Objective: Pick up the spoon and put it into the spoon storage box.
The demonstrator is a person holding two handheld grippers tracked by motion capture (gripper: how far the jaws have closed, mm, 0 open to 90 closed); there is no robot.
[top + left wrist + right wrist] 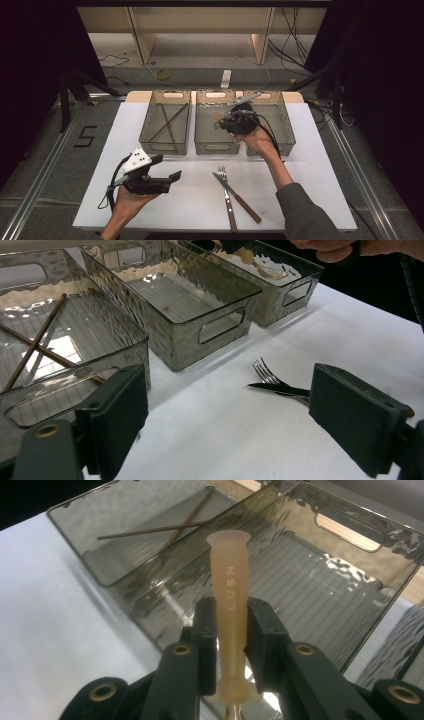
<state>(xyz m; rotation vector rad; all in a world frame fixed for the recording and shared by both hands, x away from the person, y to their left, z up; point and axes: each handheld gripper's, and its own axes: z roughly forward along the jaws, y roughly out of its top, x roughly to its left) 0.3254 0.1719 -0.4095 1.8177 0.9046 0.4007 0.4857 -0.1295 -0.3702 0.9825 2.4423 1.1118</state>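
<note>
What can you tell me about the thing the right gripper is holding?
A slim utensil handle, translucent peach-coloured, plastic-looking, with raised letters along it and a flared end. It points away over the middle grey bin, clamped between the right gripper pads. In the high view a shiny metal end sticks out over the bins; its shape is unclear.

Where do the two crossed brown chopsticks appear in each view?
High view: chopsticks lie in the leftmost bin, left of centre.
Left gripper view: far left, above the left jaw.
Right gripper view: top, left of centre.
Shared landmark: the middle bin beside them.
</note>
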